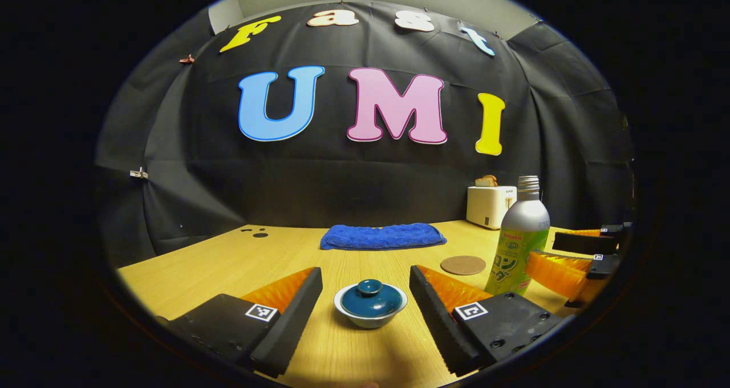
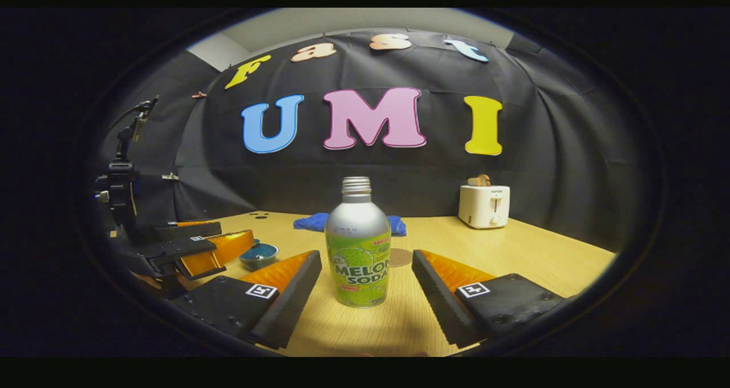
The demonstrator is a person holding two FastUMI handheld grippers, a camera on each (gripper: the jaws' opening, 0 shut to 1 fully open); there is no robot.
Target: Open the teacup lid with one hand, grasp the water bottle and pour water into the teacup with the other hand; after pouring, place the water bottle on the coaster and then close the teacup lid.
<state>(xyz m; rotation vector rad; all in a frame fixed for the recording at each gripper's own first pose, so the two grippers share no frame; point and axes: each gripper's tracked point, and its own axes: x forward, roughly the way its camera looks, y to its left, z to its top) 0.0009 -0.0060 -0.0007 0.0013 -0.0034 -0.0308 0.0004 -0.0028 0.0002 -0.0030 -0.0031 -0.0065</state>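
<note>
The teacup (image 1: 370,306), with its lid (image 1: 370,296) sitting closed on top, is resting on the wooden counter (image 1: 228,262) at 12 o'clock from the left gripper (image 1: 365,305), whose fingers are standing released to either side of it without touching. The water bottle (image 2: 358,244) is standing upright, uncapped, at 12 o'clock between the spread fingers of the right gripper (image 2: 365,296), clear of both. In the left gripper view, the round coaster (image 1: 462,265) is lying at 1 o'clock, just beside the bottle, with a folded blue towel (image 1: 382,235) lying behind and a white toaster (image 1: 489,205) sitting at 2 o'clock near the wall.
</note>
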